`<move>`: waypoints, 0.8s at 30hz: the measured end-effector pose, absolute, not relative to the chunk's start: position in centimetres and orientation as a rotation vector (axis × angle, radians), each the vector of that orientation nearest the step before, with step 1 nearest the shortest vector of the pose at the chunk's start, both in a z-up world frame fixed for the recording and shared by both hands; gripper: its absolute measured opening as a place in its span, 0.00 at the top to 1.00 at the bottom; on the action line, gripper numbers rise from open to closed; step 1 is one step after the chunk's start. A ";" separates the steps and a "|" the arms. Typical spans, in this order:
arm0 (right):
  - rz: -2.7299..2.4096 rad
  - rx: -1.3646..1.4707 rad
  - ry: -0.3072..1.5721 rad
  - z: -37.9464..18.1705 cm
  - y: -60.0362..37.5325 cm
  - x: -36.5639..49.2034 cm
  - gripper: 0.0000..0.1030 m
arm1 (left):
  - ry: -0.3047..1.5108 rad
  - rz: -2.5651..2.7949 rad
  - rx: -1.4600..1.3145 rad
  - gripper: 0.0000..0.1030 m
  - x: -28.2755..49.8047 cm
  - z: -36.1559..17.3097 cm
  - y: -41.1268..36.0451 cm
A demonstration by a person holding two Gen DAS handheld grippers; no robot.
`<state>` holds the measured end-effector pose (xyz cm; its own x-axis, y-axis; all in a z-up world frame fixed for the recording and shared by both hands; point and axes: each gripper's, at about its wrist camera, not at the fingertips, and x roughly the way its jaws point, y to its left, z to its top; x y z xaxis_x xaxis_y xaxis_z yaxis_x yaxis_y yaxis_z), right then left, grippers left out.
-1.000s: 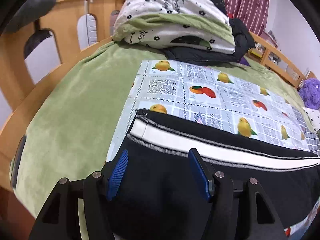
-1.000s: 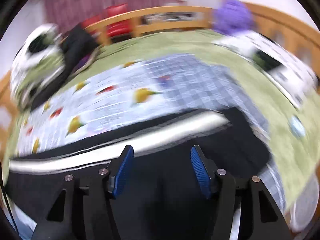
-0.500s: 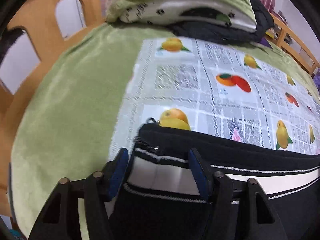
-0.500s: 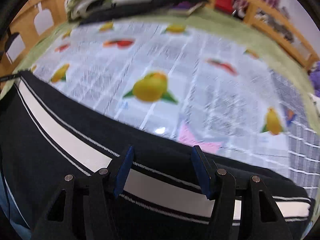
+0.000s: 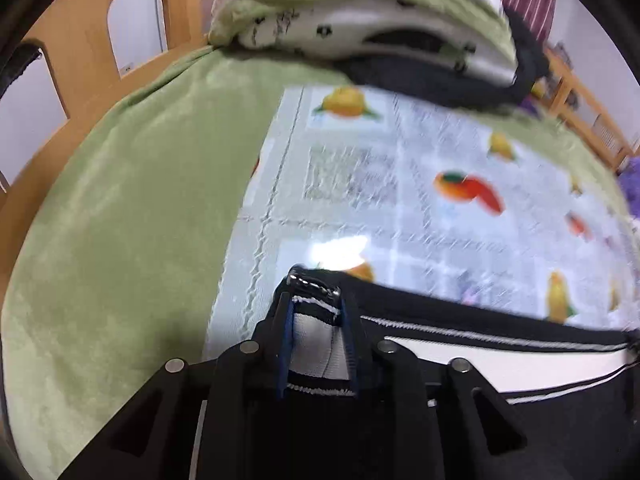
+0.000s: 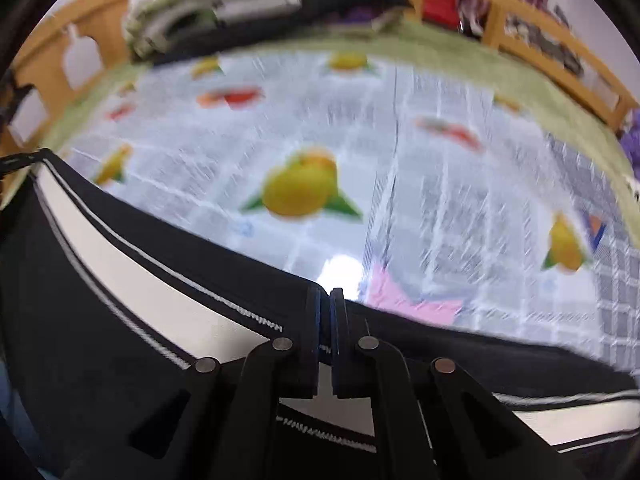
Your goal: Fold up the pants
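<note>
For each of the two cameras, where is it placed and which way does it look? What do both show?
Left wrist: sits on the left gripper, looking along its fingers, shut on the pants corner, toward the folded quilt.
Right wrist: sits on the right gripper, fingers shut on the pants' edge, facing the fruit-print mat.
Shared: pants, mat, quilt, wooden bed rail.
</note>
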<state>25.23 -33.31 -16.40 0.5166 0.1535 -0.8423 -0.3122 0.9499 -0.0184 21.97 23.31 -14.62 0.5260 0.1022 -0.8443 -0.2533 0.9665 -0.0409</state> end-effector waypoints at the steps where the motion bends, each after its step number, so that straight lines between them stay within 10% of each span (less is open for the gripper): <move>1: 0.279 -0.156 0.983 -16.1 -33.5 25.1 0.91 | 0.994 0.227 -0.141 0.66 21.8 -14.5 23.1; 8: 0.086 -0.015 0.814 -11.0 -41.3 20.7 0.63 | 0.884 0.147 -0.145 0.42 18.1 -10.3 21.5; 24: -0.177 -0.001 0.959 -15.3 -45.7 24.2 0.69 | 1.013 0.153 -0.155 0.41 19.2 -14.1 19.0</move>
